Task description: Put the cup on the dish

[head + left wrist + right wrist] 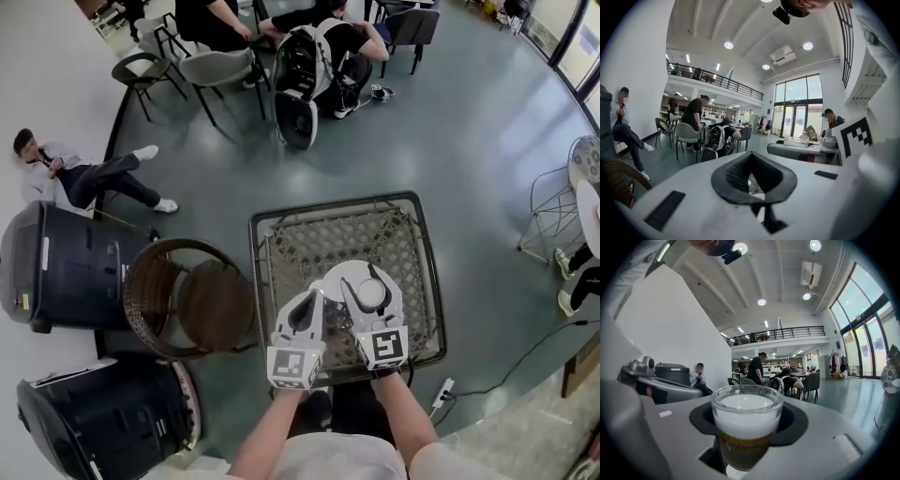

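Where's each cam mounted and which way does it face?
Head view: on head, steeply down at table, dish, cup; arms, left gripper, right gripper show.
Left gripper view: on left gripper, level toward seated people; own empty fingers.
Right gripper view: on right gripper, level; fingers hold cup.
Shared: those people in all three.

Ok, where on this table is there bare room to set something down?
The table has bare room across its far half and left of the dish. Near edge is crowded: left gripper and right gripper, holding the cup, hang over the dish.

White dish [348, 274] on woven table [306, 240]
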Demonstrator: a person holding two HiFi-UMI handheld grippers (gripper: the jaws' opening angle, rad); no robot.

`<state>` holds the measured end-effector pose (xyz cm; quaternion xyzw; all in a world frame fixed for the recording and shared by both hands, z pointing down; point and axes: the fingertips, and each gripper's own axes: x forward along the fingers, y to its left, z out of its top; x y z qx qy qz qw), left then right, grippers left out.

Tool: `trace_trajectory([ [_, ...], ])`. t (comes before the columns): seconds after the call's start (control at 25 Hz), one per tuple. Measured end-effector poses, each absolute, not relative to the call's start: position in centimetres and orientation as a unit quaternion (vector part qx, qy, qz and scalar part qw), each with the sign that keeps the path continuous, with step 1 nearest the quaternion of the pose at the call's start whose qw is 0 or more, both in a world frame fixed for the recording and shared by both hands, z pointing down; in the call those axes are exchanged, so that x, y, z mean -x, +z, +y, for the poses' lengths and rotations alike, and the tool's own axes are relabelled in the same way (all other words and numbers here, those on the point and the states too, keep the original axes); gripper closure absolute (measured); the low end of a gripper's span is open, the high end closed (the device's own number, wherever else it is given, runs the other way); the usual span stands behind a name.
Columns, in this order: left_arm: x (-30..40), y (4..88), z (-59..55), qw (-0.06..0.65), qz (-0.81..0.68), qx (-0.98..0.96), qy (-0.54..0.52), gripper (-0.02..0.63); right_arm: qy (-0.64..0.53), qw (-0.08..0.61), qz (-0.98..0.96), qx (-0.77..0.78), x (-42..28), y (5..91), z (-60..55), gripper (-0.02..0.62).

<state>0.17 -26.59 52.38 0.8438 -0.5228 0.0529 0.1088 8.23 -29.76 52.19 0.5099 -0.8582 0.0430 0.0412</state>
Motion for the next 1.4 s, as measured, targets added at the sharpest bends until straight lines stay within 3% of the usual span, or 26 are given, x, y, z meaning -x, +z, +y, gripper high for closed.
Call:
trace_trajectory([
  [0.68,3.0,63.8,-27.8,0.162,-0.561,-0.804,0.110,0.601,0.081,0.133,-0.859,-0.488,-5.7,70.5,-32.9,0.357],
  [1.4,0.9,66.8,-26.3,0.192,-0.528,-0.818,0.125,0.601,0.096,0.194,-0.846,-0.487,-5.6,75.7,-33.2,0.356],
])
